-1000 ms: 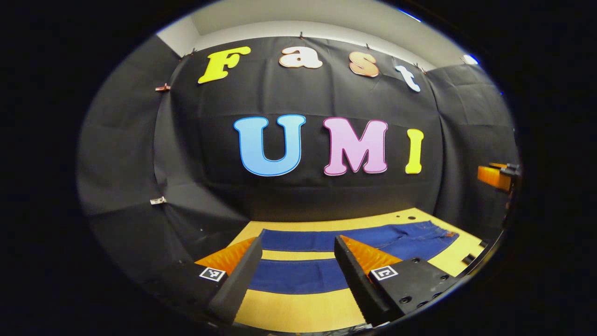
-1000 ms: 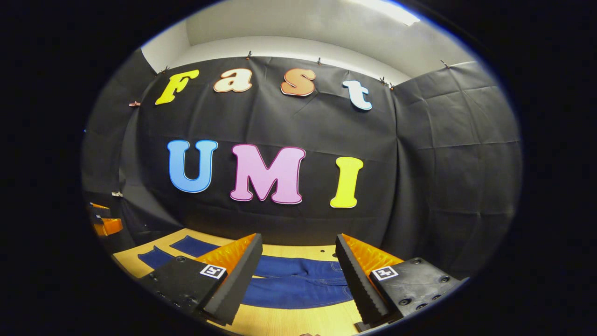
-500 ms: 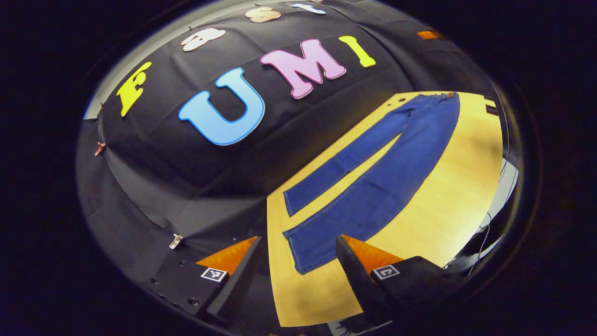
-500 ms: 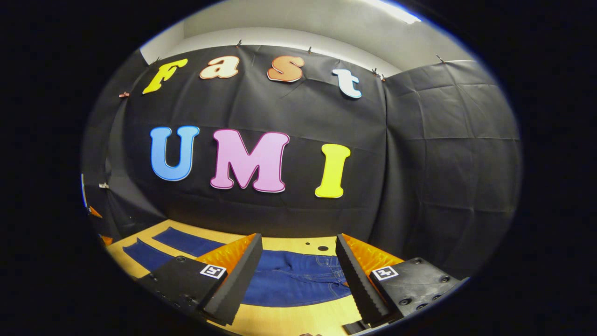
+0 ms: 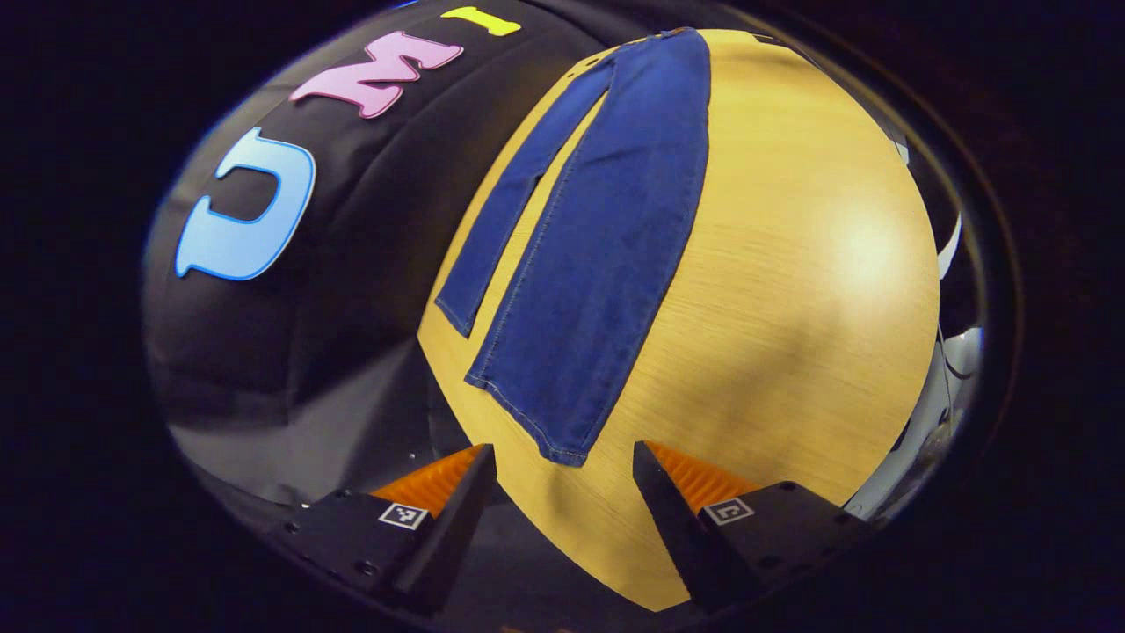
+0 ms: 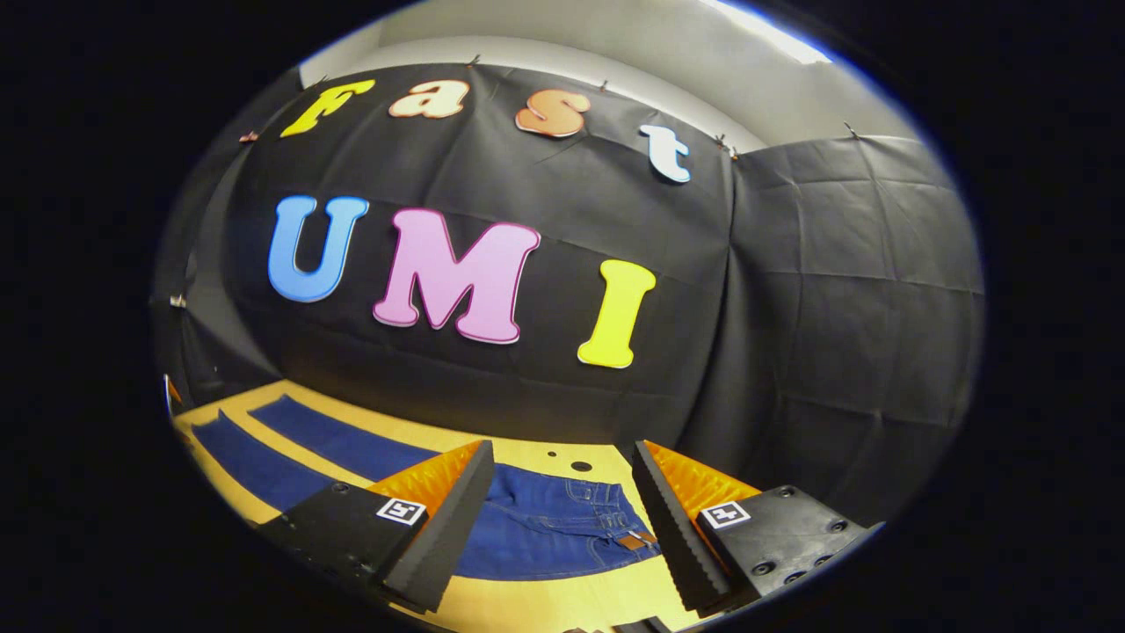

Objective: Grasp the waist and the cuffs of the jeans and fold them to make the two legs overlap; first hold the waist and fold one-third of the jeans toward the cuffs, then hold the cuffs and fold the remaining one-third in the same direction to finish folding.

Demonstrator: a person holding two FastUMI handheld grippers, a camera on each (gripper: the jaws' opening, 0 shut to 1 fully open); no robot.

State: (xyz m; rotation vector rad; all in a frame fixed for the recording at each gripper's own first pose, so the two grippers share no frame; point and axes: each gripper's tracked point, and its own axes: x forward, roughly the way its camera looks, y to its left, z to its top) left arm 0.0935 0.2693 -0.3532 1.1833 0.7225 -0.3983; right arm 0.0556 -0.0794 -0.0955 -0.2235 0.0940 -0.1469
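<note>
Blue jeans (image 5: 606, 237) lie flat on the wooden table (image 5: 791, 264), both legs spread apart. In the left gripper view the near leg's cuff (image 5: 527, 422) ends just ahead of my left gripper (image 5: 562, 479), which hovers open above the table with nothing between its fingers. The far leg's cuff (image 5: 453, 312) lies beyond it, toward the wall. In the right gripper view the waist (image 6: 606, 519) with its brown tag lies between and below the fingers of my right gripper (image 6: 562, 479), which is open and above the cloth. The legs (image 6: 290, 440) stretch away to the left.
Black cloth walls close the booth behind the table and at the right. Two small holes (image 6: 580, 465) mark the tabletop near the waist. The table's near edge (image 5: 914, 422) drops off at the right in the left gripper view, with cables beyond it.
My left gripper has tilted down and rolled, swinging from facing the wall to looking along the jeans from the cuff end. My right gripper has shifted slightly toward the waist.
</note>
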